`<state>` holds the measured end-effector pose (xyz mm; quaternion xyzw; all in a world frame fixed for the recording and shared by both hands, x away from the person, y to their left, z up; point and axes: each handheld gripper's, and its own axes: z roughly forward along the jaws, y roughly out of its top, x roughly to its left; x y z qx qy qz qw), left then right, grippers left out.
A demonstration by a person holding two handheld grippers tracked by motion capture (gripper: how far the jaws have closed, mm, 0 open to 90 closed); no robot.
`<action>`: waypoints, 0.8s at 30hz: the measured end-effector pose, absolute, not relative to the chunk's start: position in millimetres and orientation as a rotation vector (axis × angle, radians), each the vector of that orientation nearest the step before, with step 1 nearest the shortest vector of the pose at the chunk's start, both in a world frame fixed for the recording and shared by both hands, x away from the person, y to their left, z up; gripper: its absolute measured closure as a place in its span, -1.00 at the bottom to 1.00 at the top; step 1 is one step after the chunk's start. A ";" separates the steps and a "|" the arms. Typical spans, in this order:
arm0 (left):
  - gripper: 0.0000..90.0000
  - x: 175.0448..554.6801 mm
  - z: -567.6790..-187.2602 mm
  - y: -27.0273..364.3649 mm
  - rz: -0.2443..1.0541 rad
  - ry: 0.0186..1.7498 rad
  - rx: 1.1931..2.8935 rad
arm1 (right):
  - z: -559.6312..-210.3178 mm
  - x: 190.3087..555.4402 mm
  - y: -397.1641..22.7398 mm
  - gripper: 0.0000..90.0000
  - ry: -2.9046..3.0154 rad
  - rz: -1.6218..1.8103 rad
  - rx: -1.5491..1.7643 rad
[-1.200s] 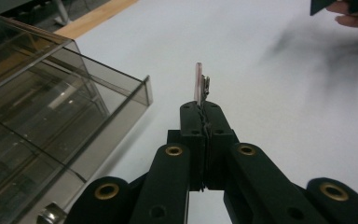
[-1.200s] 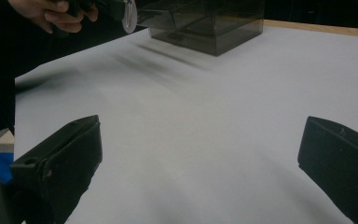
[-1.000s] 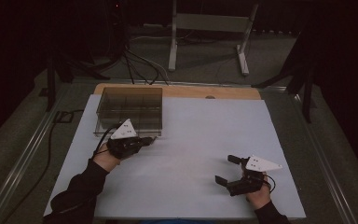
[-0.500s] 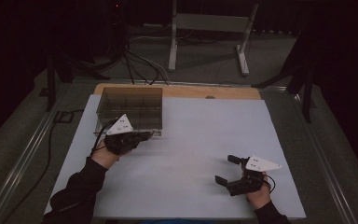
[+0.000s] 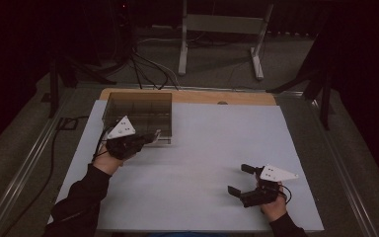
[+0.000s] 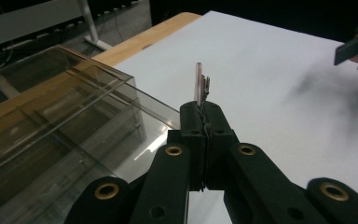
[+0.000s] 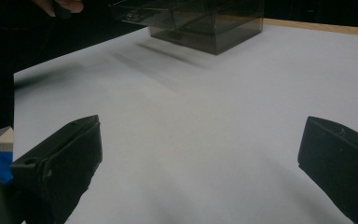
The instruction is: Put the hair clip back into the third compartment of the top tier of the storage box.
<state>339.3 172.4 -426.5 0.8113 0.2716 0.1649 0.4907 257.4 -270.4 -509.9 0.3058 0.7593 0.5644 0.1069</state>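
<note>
Now clear strip in left tongs

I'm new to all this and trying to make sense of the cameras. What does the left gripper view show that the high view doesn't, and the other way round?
Left gripper view: up close, its black fingers are pressed together on a thin, flat clear piece that sticks up beyond their tips, right beside the clear box.

High view: the whole white table, both forearms, the right gripper with its fingers apart, and the floor with cables and a stand behind.

Both: the clear divided box, the white table top, its wooden far edge.
</note>
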 end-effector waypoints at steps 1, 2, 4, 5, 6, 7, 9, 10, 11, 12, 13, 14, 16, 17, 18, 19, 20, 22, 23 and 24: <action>1.00 339.8 -426.4 172.7 0.402 0.660 1.968 | -509.9 257.3 -270.3 -1.00 2.236 1.662 0.900; 1.00 340.2 -426.1 173.2 0.402 0.663 1.964 | -509.9 257.3 -270.3 -1.00 2.236 1.662 0.900; 1.00 341.2 -425.7 173.8 0.399 0.665 1.959 | -510.0 257.3 -270.2 -1.00 2.238 1.661 0.901; 1.00 341.4 -425.6 173.9 0.402 0.669 1.953 | -510.0 257.3 -270.2 -1.00 2.237 1.661 0.900; 1.00 342.0 -425.5 174.1 0.399 0.671 1.953 | -510.0 257.3 -270.2 -1.00 2.237 1.661 0.900; 1.00 342.5 -425.2 174.4 0.414 0.672 1.957 | -510.0 257.3 -270.3 -1.00 2.239 1.662 0.902; 1.00 342.5 -425.2 174.4 0.414 0.672 1.957 | -510.0 257.3 -270.3 -1.00 2.238 1.660 0.901; 1.00 343.1 -424.6 175.2 0.419 0.674 1.951 | -510.0 257.3 -270.3 -1.00 2.238 1.660 0.901; 1.00 343.5 -424.2 175.8 0.422 0.676 1.947 | -510.0 257.3 -270.4 -1.00 2.238 1.663 0.901; 1.00 344.3 -424.0 176.4 0.421 0.676 1.947 | -510.0 257.3 -270.4 -1.00 2.239 1.664 0.901; 1.00 344.8 -424.1 176.9 0.420 0.682 1.941 | -510.1 257.2 -270.3 -1.00 2.241 1.666 0.900; 1.00 345.6 -424.2 177.3 0.418 0.687 1.937 | -510.1 257.2 -270.2 -1.00 2.242 1.664 0.899; 1.00 347.0 -424.7 177.7 0.424 0.692 1.936 | -510.2 257.2 -269.9 -1.00 2.244 1.663 0.897; 1.00 347.9 -425.0 178.2 0.424 0.699 1.931 | -510.2 257.2 -269.9 -1.00 2.243 1.663 0.897; 1.00 348.5 -425.1 178.5 0.427 0.705 1.923 | -510.1 257.2 -269.9 -1.00 2.243 1.663 0.898; 1.00 349.1 -425.1 179.2 0.434 0.713 1.917 | -510.1 257.2 -270.0 -1.00 2.243 1.663 0.899; 1.00 349.8 -425.1 179.7 0.438 0.718 1.915 | -510.1 257.2 -270.1 -1.00 2.242 1.664 0.899; 1.00 351.4 -425.2 180.5 0.441 0.729 1.906 | -510.1 257.1 -270.1 -1.00 2.241 1.662 0.899; 1.00 352.3 -425.4 180.6 0.443 0.734 1.906 | -510.2 257.1 -270.1 -1.00 2.242 1.662 0.900; 1.00 353.2 -425.7 180.7 0.445 0.739 1.906 | -510.3 257.2 -269.9 -1.00 2.243 1.661 0.899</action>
